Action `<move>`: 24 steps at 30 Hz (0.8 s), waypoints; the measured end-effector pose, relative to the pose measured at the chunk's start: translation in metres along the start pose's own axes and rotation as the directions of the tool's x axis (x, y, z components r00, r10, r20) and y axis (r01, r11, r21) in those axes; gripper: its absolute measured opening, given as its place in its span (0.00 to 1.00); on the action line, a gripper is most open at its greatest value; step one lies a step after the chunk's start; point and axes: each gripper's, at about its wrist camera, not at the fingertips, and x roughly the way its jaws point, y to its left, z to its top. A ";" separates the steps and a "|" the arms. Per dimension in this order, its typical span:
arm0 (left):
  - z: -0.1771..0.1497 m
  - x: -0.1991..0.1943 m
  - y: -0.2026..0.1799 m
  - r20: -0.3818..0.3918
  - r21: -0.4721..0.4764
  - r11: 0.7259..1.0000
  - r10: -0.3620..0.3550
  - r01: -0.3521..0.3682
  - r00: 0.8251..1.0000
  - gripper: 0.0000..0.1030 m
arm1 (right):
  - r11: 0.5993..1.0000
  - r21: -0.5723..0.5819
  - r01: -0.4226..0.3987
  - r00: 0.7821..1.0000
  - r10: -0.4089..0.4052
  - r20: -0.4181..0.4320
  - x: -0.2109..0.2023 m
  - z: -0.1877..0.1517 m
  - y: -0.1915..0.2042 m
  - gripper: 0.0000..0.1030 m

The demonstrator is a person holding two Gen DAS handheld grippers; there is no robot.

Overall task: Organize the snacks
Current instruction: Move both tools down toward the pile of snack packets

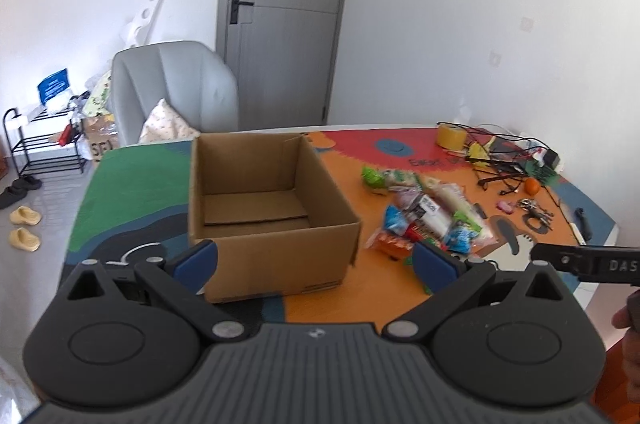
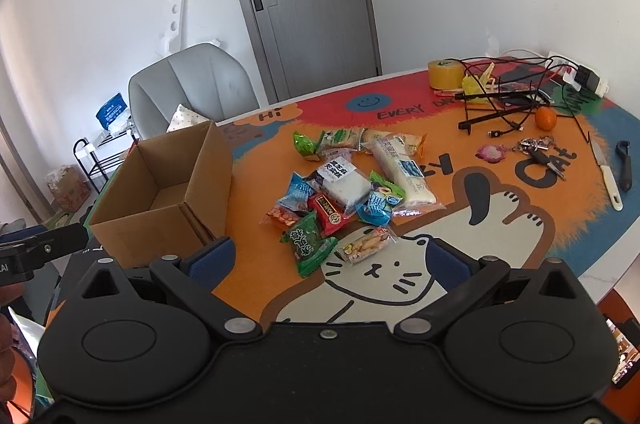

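Observation:
An open, empty cardboard box (image 1: 276, 208) stands on the left part of the table; it also shows in the right wrist view (image 2: 160, 192). A pile of several snack packets (image 2: 348, 188) lies right of the box, also seen in the left wrist view (image 1: 424, 220). A green packet (image 2: 308, 244) and a small biscuit packet (image 2: 366, 244) lie nearest the right gripper. My left gripper (image 1: 316, 264) is open and empty, just in front of the box. My right gripper (image 2: 330, 260) is open and empty, short of the pile.
The table carries a colourful cat mat (image 2: 500, 216). At the far right are a tape roll (image 2: 444, 74), tangled cables (image 2: 508, 96), an orange (image 2: 546, 119), keys (image 2: 540, 152), a knife (image 2: 606, 176) and a peeler (image 2: 624, 164). A grey chair (image 1: 176, 92) stands behind the table.

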 end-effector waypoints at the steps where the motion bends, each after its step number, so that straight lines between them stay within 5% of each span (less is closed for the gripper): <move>1: 0.000 0.003 -0.003 -0.002 0.009 1.000 0.001 -0.001 1.000 1.00 | 1.000 -0.004 0.014 1.000 -0.014 -0.001 0.003 -0.001 -0.001 1.00; 14: -0.009 0.042 -0.034 -0.028 0.016 0.996 -0.082 0.083 0.996 0.99 | 1.000 0.015 0.024 0.999 -0.025 0.022 0.021 -0.013 -0.026 1.00; 24: -0.015 0.079 -0.053 -0.070 -0.003 0.998 -0.067 0.067 0.995 0.99 | 0.997 0.055 0.057 0.997 -0.060 0.051 0.038 -0.020 -0.045 1.00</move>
